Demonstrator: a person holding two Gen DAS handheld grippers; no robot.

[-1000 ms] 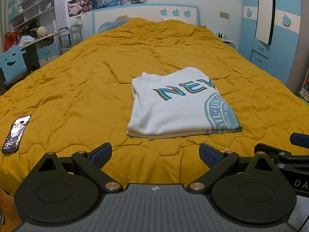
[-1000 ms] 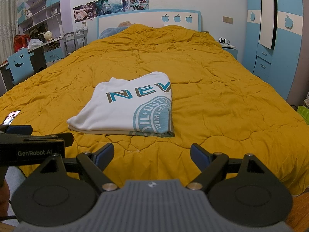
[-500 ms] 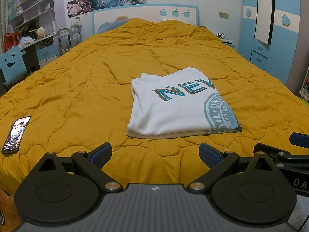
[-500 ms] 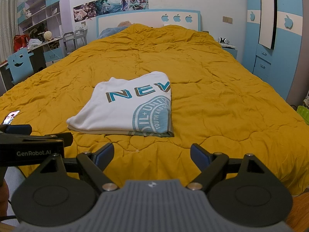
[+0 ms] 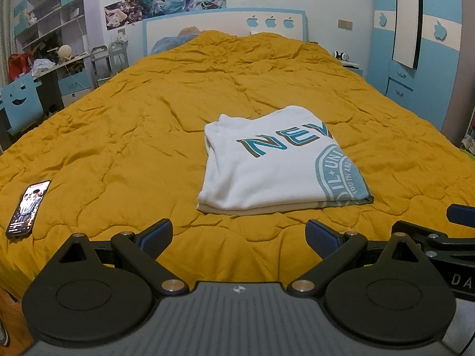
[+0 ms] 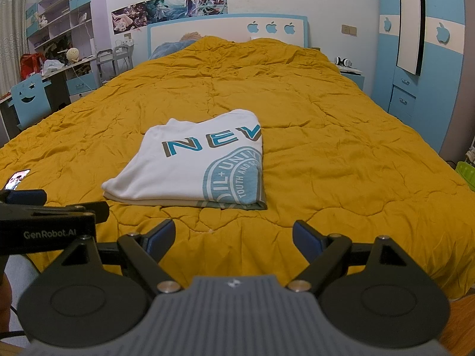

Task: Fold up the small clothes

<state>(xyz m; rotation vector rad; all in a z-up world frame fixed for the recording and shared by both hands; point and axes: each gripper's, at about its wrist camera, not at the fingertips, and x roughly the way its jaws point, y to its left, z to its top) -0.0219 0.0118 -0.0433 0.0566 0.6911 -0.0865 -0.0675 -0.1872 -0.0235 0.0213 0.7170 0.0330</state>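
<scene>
A white T-shirt (image 5: 267,166) with teal lettering and a round teal print lies folded into a flat rectangle on the mustard-yellow quilt (image 5: 133,124). The same T-shirt (image 6: 193,166) appears left of centre in the right wrist view, on the quilt (image 6: 341,148). My left gripper (image 5: 239,234) hovers near the bed's front edge, short of the shirt, open and holding nothing. My right gripper (image 6: 233,234) is at a similar distance, open and holding nothing. Each gripper's side shows at the edge of the other's view.
A phone (image 5: 28,204) with a lit screen lies on the quilt at the near left. A desk with a blue chair (image 5: 20,103) and shelves stand left of the bed. A blue wardrobe (image 6: 421,68) and a nightstand (image 6: 350,74) stand to its right.
</scene>
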